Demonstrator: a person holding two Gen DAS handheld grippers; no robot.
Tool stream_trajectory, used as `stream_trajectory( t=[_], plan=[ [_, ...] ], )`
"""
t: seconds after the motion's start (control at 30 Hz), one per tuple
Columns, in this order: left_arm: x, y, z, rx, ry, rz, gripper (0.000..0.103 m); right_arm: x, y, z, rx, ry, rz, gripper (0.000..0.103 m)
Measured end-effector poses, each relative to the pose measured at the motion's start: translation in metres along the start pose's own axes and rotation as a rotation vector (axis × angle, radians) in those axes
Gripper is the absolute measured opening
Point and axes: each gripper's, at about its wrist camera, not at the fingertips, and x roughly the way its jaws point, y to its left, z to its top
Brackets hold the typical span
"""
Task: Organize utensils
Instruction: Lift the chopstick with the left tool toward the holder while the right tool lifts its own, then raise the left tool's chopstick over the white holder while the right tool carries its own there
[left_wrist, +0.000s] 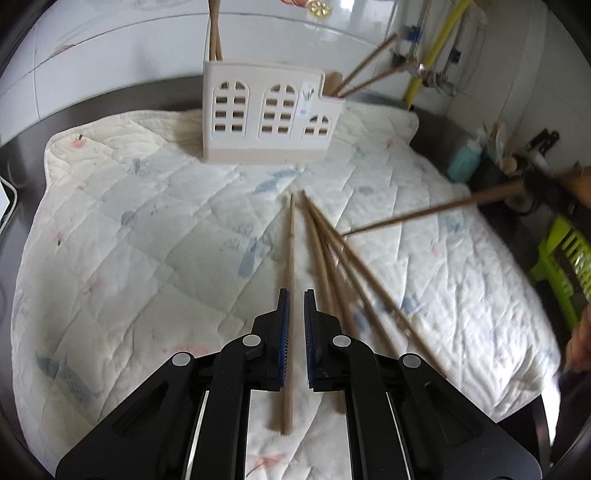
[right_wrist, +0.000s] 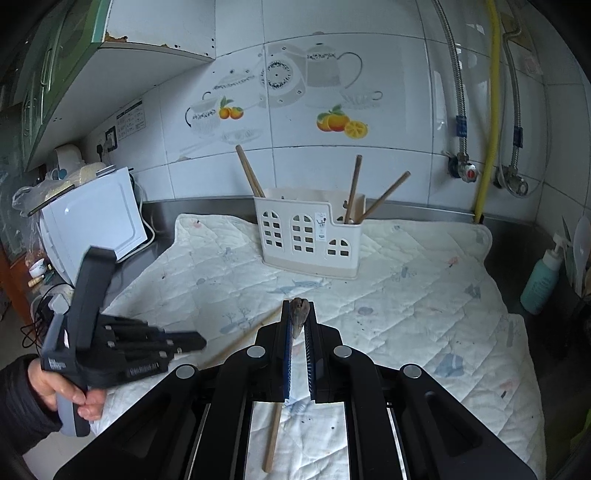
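Both claws around chopsticks (left_wrist: 290, 258), ajar.

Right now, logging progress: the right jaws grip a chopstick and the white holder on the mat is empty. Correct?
No: the white holder is not empty; chopsticks stand in it, per the right wrist view. The right gripper does grip a chopstick.
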Motion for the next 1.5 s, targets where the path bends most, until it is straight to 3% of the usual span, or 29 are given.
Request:
stream_trajectory(
  t=[0.2, 0.3, 0.43, 0.57, 1.13, 1.33, 1.5],
  plan=[
    [0.015, 0.001, -0.026, 0.010, 0.049, 0.030, 0.030, 0.002, 0.003, -0.003, -0.006, 0.008, -0.001, 0.006],
    [0.021, 0.001, -0.034, 0.009, 0.064, 0.032, 0.030, 0.001, 0.003, -0.004, -0.005, 0.009, -0.001, 0.006],
    [0.022, -0.003, -0.039, 0.037, 0.050, 0.068, 0.025, 0.001, 0.002, -0.003, -0.004, 0.007, -0.001, 0.006],
    [0.020, -0.001, -0.037, 0.035, 0.045, 0.086, 0.006, 0.000, 0.003, -0.004, -0.004, 0.004, -0.001, 0.006],
    [-0.028, 0.004, 0.011, 0.014, -0.133, 0.008, 0.005, -0.011, 0.005, 0.023, -0.004, -0.053, 0.020, 0.006],
    [-0.037, 0.004, 0.031, 0.041, -0.163, 0.000, 0.005, -0.007, 0.003, 0.051, -0.034, -0.060, 0.031, 0.006],
    [-0.051, 0.001, 0.060, 0.079, -0.195, -0.008, 0.005, -0.004, -0.007, 0.098, -0.067, -0.075, 0.024, 0.006]
  ],
)
